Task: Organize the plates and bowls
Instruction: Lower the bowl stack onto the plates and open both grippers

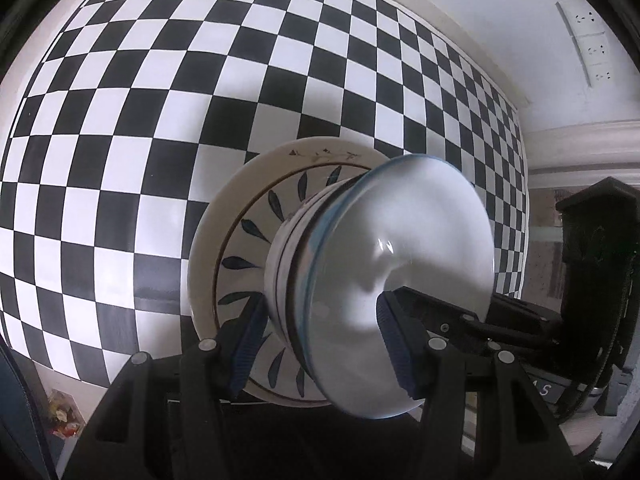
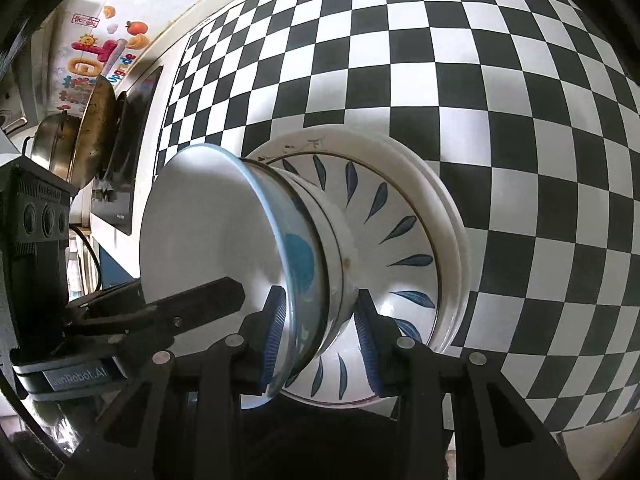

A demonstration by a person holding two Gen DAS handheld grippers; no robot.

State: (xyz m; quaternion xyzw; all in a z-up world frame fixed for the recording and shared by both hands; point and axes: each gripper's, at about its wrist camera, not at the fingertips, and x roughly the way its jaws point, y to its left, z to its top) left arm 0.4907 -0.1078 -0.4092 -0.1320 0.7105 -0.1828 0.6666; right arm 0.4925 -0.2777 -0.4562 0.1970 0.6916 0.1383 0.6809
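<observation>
A white bowl with a pale blue rim (image 1: pixel 404 268) sits nested in a striped white bowl (image 1: pixel 288 252), which stands on a white plate with blue leaf marks (image 1: pixel 240 240). My left gripper (image 1: pixel 320 344) has one pad inside the blue-rimmed bowl and one pad outside the stacked bowls, straddling their walls. My right gripper (image 2: pixel 320 336) straddles the same bowls' walls from the other side: the blue-rimmed bowl (image 2: pixel 208 240), the striped bowl (image 2: pixel 336 240), the plate (image 2: pixel 400 216). Each gripper shows in the other's view.
The stack stands on a black and white chequered cloth (image 1: pixel 160 120). Wall sockets (image 1: pixel 592 40) are at the far right of the left view. A pot and pan (image 2: pixel 80 140) and a dark appliance (image 2: pixel 132 152) stand by a stickered wall.
</observation>
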